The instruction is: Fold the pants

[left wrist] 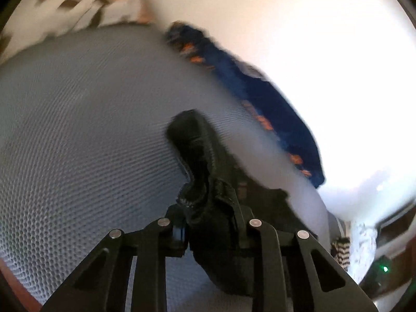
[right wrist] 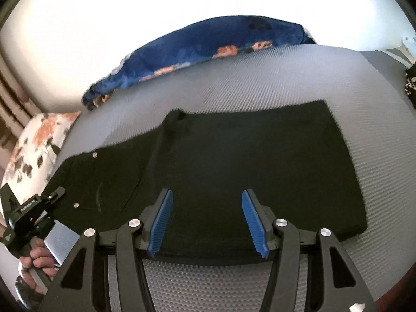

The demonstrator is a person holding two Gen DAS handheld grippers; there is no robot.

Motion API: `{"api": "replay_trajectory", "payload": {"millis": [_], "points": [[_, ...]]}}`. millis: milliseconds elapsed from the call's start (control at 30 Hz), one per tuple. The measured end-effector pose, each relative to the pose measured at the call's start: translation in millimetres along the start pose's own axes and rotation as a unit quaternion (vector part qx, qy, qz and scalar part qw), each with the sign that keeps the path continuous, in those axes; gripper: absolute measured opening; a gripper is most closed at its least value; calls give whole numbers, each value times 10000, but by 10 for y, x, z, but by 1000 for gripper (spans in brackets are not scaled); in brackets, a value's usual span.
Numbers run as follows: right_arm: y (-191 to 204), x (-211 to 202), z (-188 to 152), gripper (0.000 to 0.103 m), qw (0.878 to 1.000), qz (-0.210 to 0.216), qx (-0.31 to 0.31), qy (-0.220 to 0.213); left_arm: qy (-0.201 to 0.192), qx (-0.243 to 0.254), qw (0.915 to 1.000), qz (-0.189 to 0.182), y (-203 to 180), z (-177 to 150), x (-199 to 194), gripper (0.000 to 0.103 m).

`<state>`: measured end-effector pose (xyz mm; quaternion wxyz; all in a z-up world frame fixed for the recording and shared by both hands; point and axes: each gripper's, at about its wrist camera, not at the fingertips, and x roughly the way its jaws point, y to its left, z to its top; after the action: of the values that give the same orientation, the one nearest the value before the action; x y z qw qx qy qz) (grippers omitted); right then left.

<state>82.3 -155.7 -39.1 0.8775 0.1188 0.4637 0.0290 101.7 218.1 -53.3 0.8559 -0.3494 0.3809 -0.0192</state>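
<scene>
Black pants [right wrist: 234, 161] lie partly folded on a grey textured mattress [right wrist: 364, 83], legs doubled into a thick rectangle whose far edge runs straight and whose right corner stops well short of the mattress's right side. The waist end, with its rivets and pocket seam, stretches flat toward the left of the right wrist view.

My right gripper [right wrist: 206, 221] hangs over the near edge of the folded block, its blue pads spread apart with nothing pressed between them; only cloth lies beneath. Bare mattress shows in front of that near edge and in a broad strip along the right.

My left gripper [left wrist: 208, 234] is pinching a bunched fold of the pants, the black cloth rising in a crumpled ridge from between its jaws, a sliver of blue pad visible on the left. In the right wrist view this gripper sits at the pants' waist corner, with a hand [right wrist: 36, 260] around its handle at the lower left.

To the left of the held fold, the mattress lies open right out to its curved edge. A blue blanket with orange flowers [right wrist: 197, 49] lies heaped along the mattress's far edge, against a pale wall. A floral pillow [right wrist: 39, 145] sits beside the left corner, near the waistband.
</scene>
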Motion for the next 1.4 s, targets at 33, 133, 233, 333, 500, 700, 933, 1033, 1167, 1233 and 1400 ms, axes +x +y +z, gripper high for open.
{"api": "replay_trajectory", "payload": {"millis": [33, 133, 233, 333, 500, 700, 933, 1033, 1167, 1233, 1400], "points": [[-46, -50, 35, 53, 10000, 24, 23, -46, -53, 191, 9998, -60, -166, 21, -45, 25], [-169, -185, 114, 53, 9998, 72, 41, -167, -140, 770, 9968, -157, -636, 21, -114, 25], [-295, -288, 161, 53, 9996, 83, 96, -236, -143, 1253, 9914, -364, -1125, -37, -87, 25], [-464, -372, 200, 53, 9993, 135, 214, -268, -72, 1689, 9842, -530, -1566, -136, 3, 25], [-762, -495, 248, 53, 9988, -2, 346, -347, 217, 2202, 9722, -771, -2186, -367, 314, 25], [-1163, -574, 289, 53, 9974, -210, 558, -404, 852, 2745, 9538, -873, -2738, -895, 892, 25], [-1547, -481, 231, 53, 9954, -255, 890, -246, 1213, 3362, 9328, -451, -2978, -1550, 1303, 25], [-1638, -393, 201, 53, 9948, -235, 979, -165, 1288, 3662, 9212, -240, -2996, -1762, 1438, 25], [-1705, -285, 174, 53, 9946, -195, 1018, -46, 1478, 3811, 9127, -45, -2933, -1932, 1593, 27], [-1723, -233, 182, 53, 9948, -157, 1003, 15, 1495, 3988, 9048, -41, -2944, -2014, 1602, 33], [-1730, -150, 239, 53, 9954, 115, 933, 162, 1691, 4063, 8954, -668, -2969, -2032, 1374, 64]]}}
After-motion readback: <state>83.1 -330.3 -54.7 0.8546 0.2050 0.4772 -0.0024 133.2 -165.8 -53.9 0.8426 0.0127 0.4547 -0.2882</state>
